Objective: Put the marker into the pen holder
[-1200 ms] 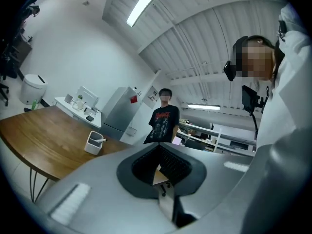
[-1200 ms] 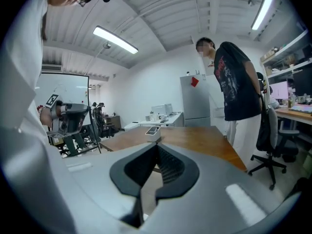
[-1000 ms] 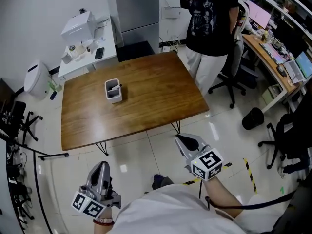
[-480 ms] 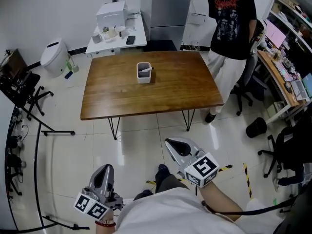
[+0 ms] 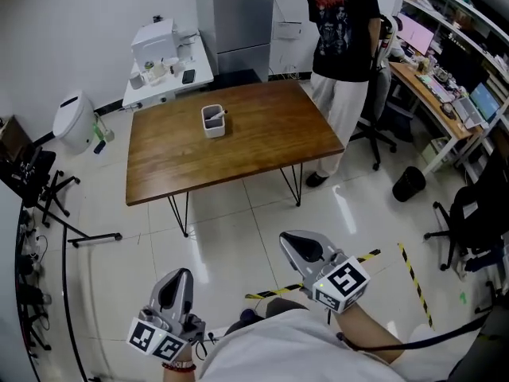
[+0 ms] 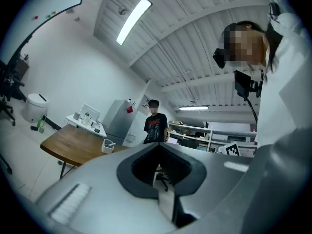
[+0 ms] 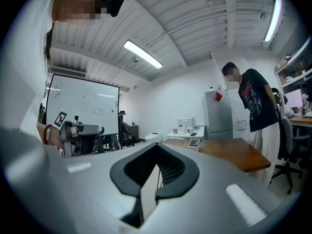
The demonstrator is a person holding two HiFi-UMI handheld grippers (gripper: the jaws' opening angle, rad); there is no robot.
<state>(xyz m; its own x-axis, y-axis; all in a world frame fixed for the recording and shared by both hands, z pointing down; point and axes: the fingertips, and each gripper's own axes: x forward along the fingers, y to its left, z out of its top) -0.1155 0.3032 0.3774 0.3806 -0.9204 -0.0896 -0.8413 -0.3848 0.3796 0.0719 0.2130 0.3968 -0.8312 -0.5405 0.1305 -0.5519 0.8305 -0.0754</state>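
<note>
A white pen holder stands on the wooden table across the room, with a marker leaning inside it. Both grippers are held low near my body, far from the table. My left gripper points forward with its jaws shut and nothing between them. My right gripper is likewise shut and empty. The left gripper view shows the pen holder small on the table beyond the shut left gripper. The right gripper view shows the shut right gripper and the table behind it.
A person in a black T-shirt stands by the table's far right corner. A white side table and a grey cabinet are behind. Office chairs and desks fill the right; stands the left. Striped tape marks the floor.
The table with the pen holder now looks farther away and higher in the head view. Both grippers stay low and shut, the right one shifted slightly.
</note>
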